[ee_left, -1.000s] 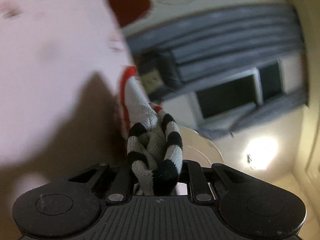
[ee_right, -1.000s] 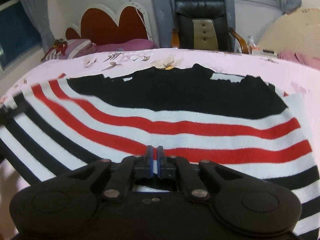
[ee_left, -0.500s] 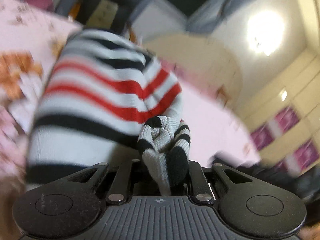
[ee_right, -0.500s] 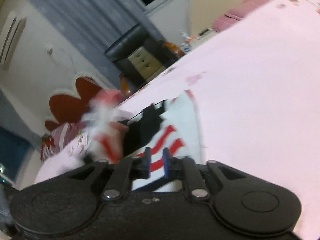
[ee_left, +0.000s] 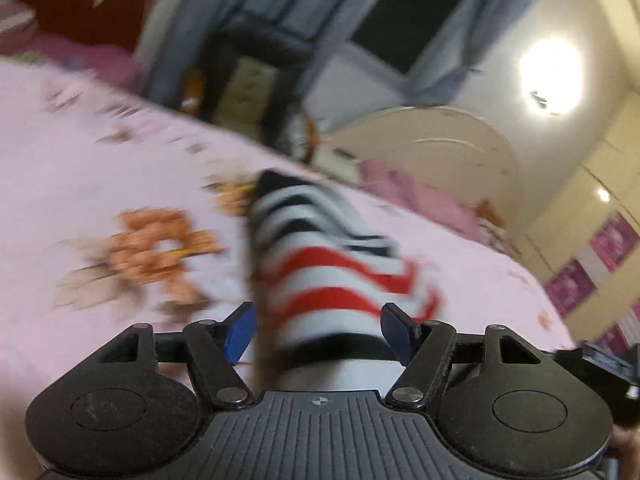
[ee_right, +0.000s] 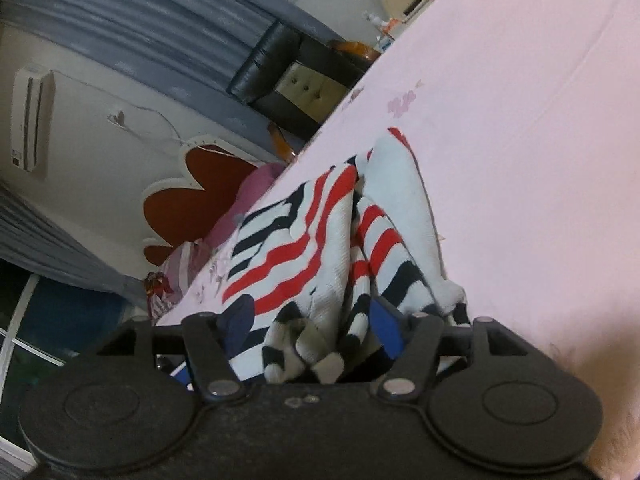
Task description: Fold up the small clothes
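Left tongs [ee_left: 318, 330] wide, nothing held | right tongs [ee_right: 310, 326] wide, bunched cloth sitting between them | striped sweater [ee_right: 336, 240] crumpled on pink bed [ee_right: 520, 120], long axis running straight ahead of both tongs | right nearer.

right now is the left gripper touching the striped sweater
Cannot tell. In the left wrist view the left gripper is open around the striped sweater, but blur hides any contact with its blue pads.
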